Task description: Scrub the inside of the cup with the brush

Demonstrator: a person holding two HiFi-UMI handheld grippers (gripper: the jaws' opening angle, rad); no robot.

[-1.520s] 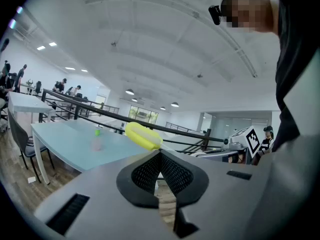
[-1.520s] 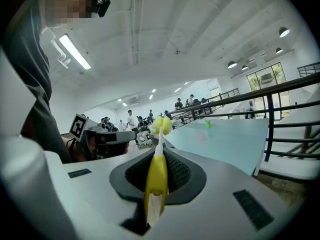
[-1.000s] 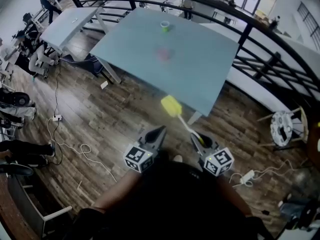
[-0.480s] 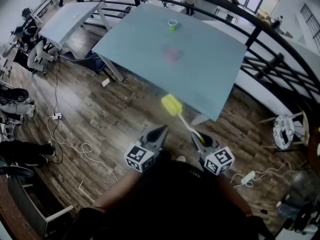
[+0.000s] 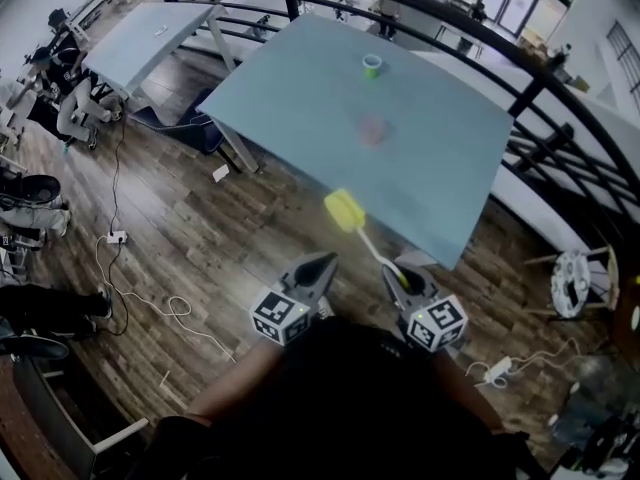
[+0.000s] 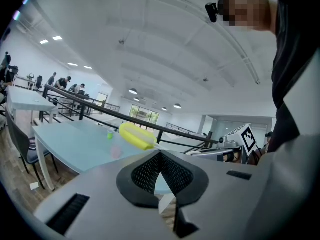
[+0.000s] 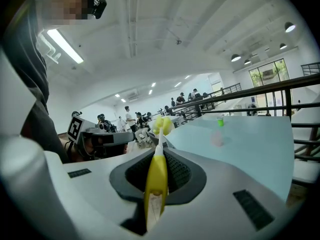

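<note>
My right gripper (image 5: 398, 274) is shut on the yellow handle of a brush (image 7: 156, 180). Its yellow sponge head (image 5: 342, 211) sticks forward over the wooden floor, short of the light-blue table (image 5: 300, 88). On that table stand a pale pink cup (image 5: 372, 130) near the middle and a small green cup (image 5: 372, 65) farther back. Both cups (image 7: 216, 140) also show small in the right gripper view. My left gripper (image 5: 319, 264) is shut and empty, level with the right one. In the left gripper view the jaws (image 6: 160, 155) meet, and the brush head (image 6: 136, 135) floats just beyond them.
A black railing (image 5: 520, 88) runs behind and to the right of the table. A second table (image 5: 150, 33) stands at the upper left, with seated people beside it. Cables (image 5: 170, 308) lie on the wooden floor. A white round stool (image 5: 572, 273) stands at the right.
The table and cups have slid lower and nearer in the head view as I walk toward them. Both grippers hold the same pose, with the brush still gripped.
</note>
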